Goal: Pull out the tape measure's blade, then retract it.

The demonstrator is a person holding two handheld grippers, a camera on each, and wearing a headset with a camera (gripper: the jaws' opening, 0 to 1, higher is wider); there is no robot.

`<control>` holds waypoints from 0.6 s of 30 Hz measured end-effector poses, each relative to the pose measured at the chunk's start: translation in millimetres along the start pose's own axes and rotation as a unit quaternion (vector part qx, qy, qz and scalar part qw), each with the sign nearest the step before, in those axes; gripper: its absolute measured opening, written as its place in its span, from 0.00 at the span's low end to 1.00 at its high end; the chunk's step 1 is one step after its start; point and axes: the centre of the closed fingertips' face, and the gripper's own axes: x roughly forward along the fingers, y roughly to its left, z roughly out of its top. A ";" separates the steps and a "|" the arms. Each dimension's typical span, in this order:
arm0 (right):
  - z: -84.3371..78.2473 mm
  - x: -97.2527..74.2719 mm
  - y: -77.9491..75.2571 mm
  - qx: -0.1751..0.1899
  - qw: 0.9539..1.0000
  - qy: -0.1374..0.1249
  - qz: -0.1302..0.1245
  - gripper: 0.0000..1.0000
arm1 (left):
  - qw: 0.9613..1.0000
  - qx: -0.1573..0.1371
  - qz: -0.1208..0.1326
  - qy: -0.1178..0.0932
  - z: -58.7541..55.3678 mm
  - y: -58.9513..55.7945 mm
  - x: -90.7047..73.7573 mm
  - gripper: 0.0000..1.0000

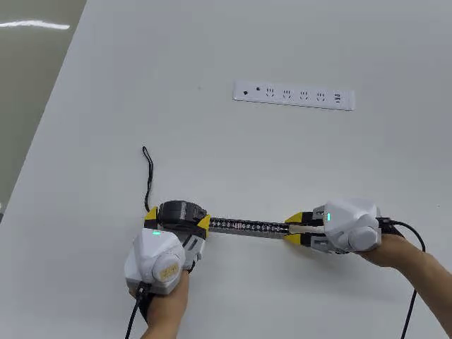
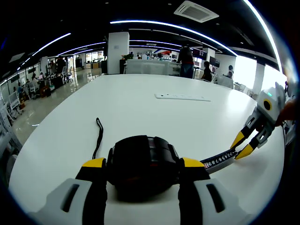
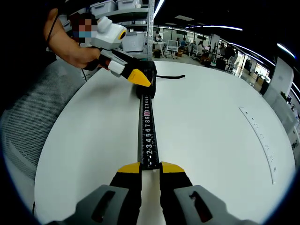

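The left hand-held gripper (image 1: 176, 218) points away from the person, its jaws closed on the case (image 2: 142, 161) from both sides; the left hand (image 1: 167, 305) grips its rear from below; the right hand-held gripper (image 1: 292, 228) points leftward at the other, its jaws nearly together and pinching the blade (image 3: 148, 131) at its end; the right hand (image 1: 387, 248) holds it, with the forearm (image 1: 431, 282) coming in from the lower right.

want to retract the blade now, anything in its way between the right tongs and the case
Nothing visible: the blade lies straight on the table from the right tongs to the case in the left tongs.
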 end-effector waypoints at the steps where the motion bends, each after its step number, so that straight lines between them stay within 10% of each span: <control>1: 0.4 0.3 0.2 0.000 1.000 0.000 0.000 0.12 | 1.000 0.001 0.000 0.000 0.0 -0.2 0.0 0.58; 18: 16.4 10.0 2.2 -0.002 1.000 -0.009 0.004 0.12 | 1.000 0.003 0.001 0.000 -0.1 0.5 -0.3 0.58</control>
